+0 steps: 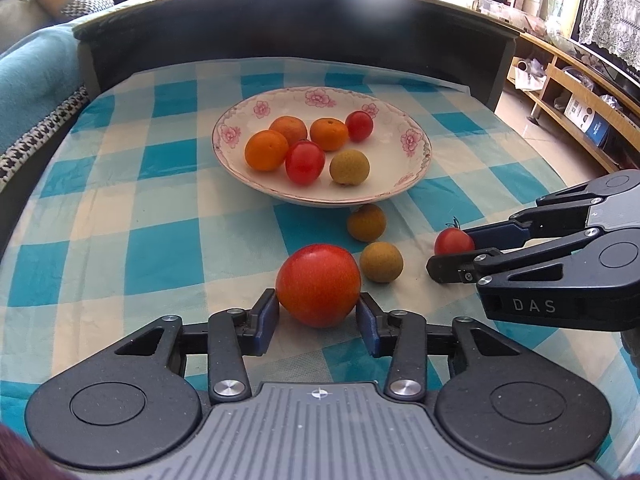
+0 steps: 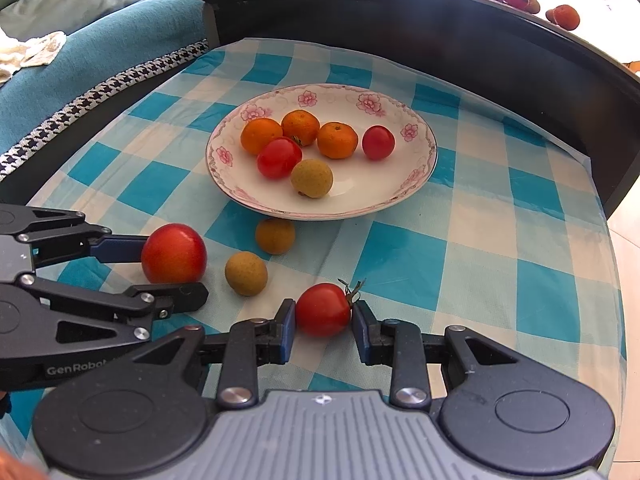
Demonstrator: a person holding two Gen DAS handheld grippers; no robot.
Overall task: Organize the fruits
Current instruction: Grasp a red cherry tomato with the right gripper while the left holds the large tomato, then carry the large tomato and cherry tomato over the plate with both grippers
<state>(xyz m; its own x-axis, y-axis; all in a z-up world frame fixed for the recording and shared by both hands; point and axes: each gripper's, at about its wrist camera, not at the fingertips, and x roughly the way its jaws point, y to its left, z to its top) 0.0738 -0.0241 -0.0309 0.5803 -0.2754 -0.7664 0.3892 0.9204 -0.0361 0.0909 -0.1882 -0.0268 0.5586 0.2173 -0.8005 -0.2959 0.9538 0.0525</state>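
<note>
A large red fruit [image 1: 318, 276] rests on the checked cloth between the pads of my left gripper [image 1: 318, 303], which press on both its sides. My right gripper [image 2: 323, 318] is shut on a small stemmed tomato [image 2: 320, 304] that also sits on the cloth. Each gripper shows in the other view: the right gripper [image 1: 450, 250] and the left gripper [image 2: 170, 270]. Two tan round fruits [image 1: 366, 222] [image 1: 381, 262] lie loose between the grippers and the flowered plate [image 1: 416, 136]. The plate holds three oranges, two small tomatoes and one tan fruit.
A dark raised ledge [image 1: 304, 20] walls off the far side of the cloth, with more fruit on top of it [image 2: 564, 16]. A teal-covered sofa [image 2: 100, 48] lies to the left. A wooden shelf [image 1: 568, 92] and bare floor are to the right.
</note>
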